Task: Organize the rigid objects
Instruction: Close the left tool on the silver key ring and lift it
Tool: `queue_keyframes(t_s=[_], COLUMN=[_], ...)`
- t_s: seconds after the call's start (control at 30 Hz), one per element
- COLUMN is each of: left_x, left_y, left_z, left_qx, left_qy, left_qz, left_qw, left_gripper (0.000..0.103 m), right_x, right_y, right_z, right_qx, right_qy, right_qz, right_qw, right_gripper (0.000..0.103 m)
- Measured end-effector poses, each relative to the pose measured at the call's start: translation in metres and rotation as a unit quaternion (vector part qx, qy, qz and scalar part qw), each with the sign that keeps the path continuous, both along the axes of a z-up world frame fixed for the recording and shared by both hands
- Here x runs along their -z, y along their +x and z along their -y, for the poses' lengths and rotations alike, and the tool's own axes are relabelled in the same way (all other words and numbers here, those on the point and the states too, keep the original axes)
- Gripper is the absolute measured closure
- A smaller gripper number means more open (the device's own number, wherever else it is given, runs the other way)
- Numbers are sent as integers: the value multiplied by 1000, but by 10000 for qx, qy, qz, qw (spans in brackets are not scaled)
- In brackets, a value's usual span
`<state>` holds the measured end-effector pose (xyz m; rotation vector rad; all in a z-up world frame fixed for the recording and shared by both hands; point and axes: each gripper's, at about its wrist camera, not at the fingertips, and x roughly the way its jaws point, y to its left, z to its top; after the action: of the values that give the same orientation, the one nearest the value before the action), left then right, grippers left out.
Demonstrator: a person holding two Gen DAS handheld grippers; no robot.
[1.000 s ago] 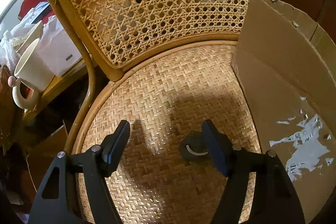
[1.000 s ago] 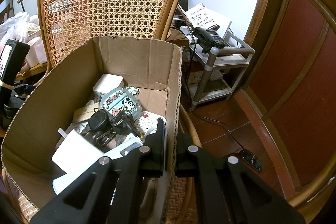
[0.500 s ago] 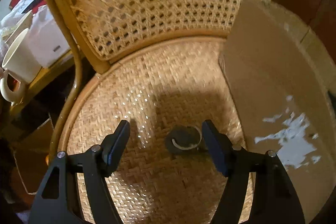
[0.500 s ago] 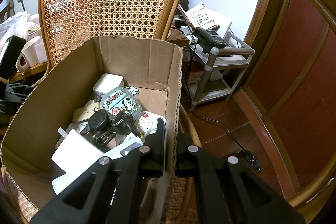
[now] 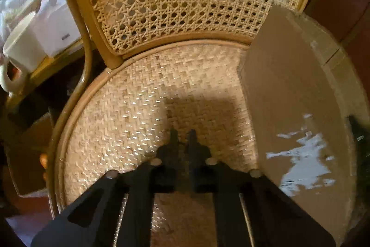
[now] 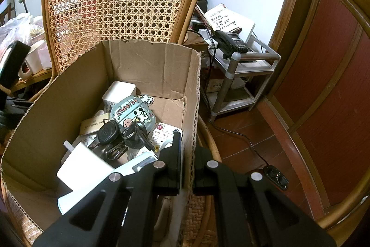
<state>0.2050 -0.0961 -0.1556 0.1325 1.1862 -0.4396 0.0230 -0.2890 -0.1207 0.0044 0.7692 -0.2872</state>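
1. Left wrist view: the small dark round object that belongs in the box is not visible anywhere on the woven chair seat (image 5: 129,112). The left gripper (image 5: 182,134) has just been closing, and its fingers now stand nearly together with only a thin slit between them; the picture is blurred, so whether that object is pinched between the tips or merely hidden beneath them I cannot tell.

2. Those fingertips point steeply down at the seat, in their own shadow, just left of the outer wall of the cardboard box (image 5: 289,89) (its torn white label faces this camera).

3. Right wrist view: the right gripper (image 6: 187,142) is clamped on the box's near right wall (image 6: 193,94), one finger inside and one outside, steadying it.

4. Inside the box lie a car key (image 6: 108,132), a cartoon "Cheers" case (image 6: 131,114), a remote control (image 6: 165,132) and a white block (image 6: 119,92).

5. The relation that counts: the box opening lies to the right of and above the left fingers, so the left hand, if it does hold something, would probably need to lift and cross that wall.
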Motion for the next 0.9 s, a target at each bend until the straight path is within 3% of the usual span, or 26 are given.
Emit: queue_keyframes(t_s=[0.23, 0.5, 0.6, 0.67, 0.7, 0.8, 0.9], left_x=[-6, -21, -23, -20, -17, -4, 0], left_y=[-10, -18, -20, -20, -19, -12, -8], left_z=[-7, -17, -18, -18, -18, -21, -29], left_qx=[79, 0, -5, 40, 48, -49, -225], left_qy=[177, 18, 239, 440, 495, 439, 339], left_qz=[22, 265, 367, 378, 361, 108, -61], left_qw=[9998, 9996, 9990, 9983, 9981, 9990, 9992], left_gripper=[103, 103, 98, 84, 83, 80, 69], right_x=[0, 0, 0, 0, 0, 0, 1], right_y=[0, 0, 0, 0, 0, 0, -1], right_z=[0, 0, 0, 0, 0, 0, 1], right_qx=[0, -3, 0, 0, 1, -1, -2], right_qy=[2, -8, -7, -5, -7, -28, -34], right_qz=[2, -1, -1, -1, -2, -7, -9], right_qw=[10000, 10000, 10000, 10000, 10000, 10000, 10000], right_gripper=[95, 95, 95, 95, 95, 95, 95])
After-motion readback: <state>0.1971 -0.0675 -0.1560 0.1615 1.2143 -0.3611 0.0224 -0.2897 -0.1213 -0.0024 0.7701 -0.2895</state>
